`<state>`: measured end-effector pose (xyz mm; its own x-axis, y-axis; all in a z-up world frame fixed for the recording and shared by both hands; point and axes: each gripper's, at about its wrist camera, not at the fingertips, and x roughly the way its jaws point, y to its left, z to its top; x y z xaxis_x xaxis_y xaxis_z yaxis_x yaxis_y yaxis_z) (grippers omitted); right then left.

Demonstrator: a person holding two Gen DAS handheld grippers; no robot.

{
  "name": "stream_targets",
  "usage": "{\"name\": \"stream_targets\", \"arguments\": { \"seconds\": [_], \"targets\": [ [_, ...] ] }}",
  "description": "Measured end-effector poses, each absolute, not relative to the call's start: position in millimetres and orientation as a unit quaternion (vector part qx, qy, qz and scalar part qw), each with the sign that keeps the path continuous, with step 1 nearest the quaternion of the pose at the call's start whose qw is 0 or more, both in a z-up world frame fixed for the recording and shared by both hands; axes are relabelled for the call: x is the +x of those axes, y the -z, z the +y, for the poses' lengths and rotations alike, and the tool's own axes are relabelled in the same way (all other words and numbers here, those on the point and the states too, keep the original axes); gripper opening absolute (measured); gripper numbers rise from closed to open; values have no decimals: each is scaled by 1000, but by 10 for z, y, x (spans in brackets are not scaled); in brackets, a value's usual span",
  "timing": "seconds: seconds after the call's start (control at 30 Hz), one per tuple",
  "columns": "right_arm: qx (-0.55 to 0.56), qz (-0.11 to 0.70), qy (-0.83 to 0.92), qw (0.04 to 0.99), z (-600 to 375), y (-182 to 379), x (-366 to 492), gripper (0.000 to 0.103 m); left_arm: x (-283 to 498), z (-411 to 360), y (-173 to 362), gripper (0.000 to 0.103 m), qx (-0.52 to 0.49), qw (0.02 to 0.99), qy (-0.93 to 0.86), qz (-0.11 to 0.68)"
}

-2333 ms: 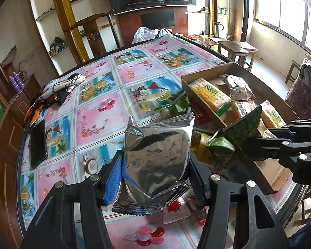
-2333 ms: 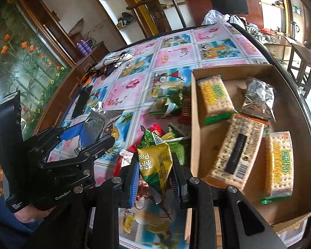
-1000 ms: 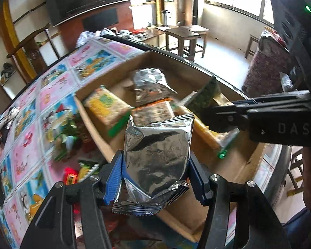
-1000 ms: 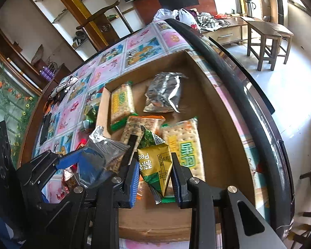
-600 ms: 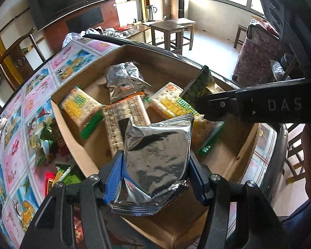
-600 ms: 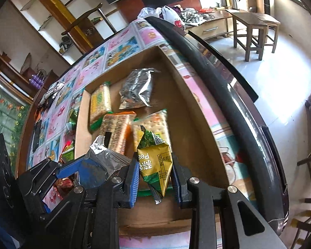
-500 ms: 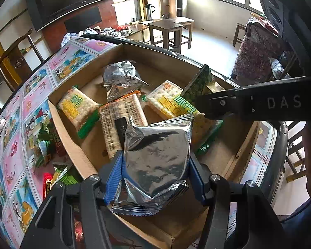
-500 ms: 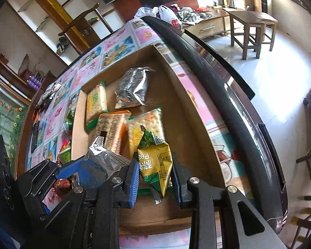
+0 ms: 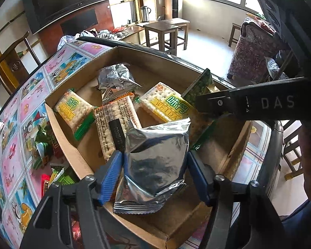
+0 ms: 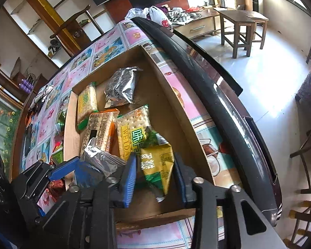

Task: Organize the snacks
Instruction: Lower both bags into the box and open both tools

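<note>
While both tools hover over the box (image 9: pixel 68 145):
Left tool (image 9: pixel 154 175): just spreading, silver packet (image 9: pixel 155 161) loose between pads.
Right tool (image 10: pixel 155 176): just spreading, green-yellow packet (image 10: pixel 157 164) slipping between pads.

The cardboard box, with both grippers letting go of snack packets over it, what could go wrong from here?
Both grippers' jaws have just been opening. The silver packet in the left gripper hangs over the cardboard box near its front wall, so it might tip out over the edge. The green and yellow packet between the right gripper pads is already tilting and may land on the cracker pack, piling up rather than lying flat.
</note>
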<state>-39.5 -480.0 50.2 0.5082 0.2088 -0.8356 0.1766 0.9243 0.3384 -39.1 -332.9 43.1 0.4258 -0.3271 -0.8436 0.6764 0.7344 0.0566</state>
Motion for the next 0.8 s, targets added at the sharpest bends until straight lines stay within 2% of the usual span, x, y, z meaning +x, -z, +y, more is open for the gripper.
{"name": "stream_targets", "arguments": {
  "seconds": [0.5, 0.8],
  "targets": [
    [155, 451, 53, 877, -4807, -743, -531, 45, -418, -3149, -601, 68, 170, 839, 302, 420],
    [151, 448, -10, 881, -4406, -809, -462, 45, -368, -2732, -685, 68, 145, 856, 265, 421]
  ]
}}
